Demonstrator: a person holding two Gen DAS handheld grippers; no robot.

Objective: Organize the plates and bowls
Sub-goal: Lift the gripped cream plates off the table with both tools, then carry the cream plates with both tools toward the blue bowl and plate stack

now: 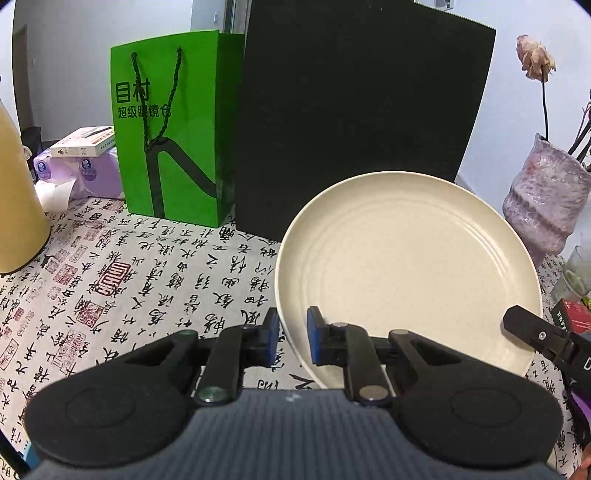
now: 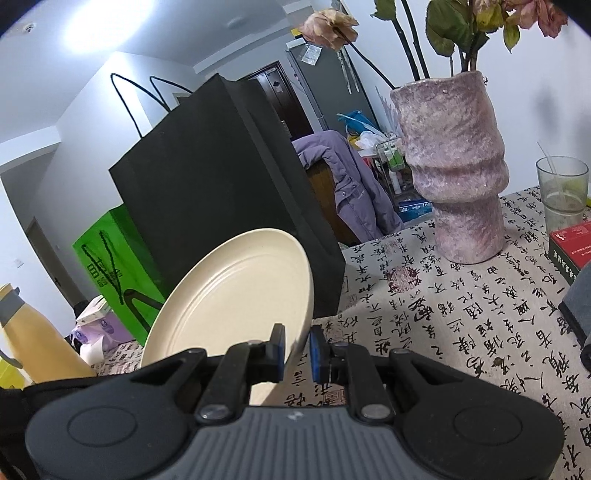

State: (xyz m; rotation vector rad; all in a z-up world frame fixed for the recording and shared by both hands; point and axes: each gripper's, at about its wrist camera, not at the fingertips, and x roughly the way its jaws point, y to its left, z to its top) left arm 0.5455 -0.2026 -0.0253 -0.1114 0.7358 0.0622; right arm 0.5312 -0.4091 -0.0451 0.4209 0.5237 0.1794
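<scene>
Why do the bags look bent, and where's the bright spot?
Left wrist view: the fisheye lens bows the black bag and green bag, and the corners go dark. Right wrist view: a ceiling light glares white at top left, and the cream plate looks sharp.

Table's got a calligraphy-print cloth (image 1: 155, 280), green gift bag (image 1: 173, 129) right beside a big black bag (image 1: 354, 110), pinkish vase (image 2: 458, 166) with dried flowers, drinking glass (image 2: 561, 192) nearby.

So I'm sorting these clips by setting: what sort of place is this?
Probably a lived-in home dining table: calligraphy-print tablecloth, vase of dried flowers, shopping bags, and a jacket over a chair behind.
</scene>
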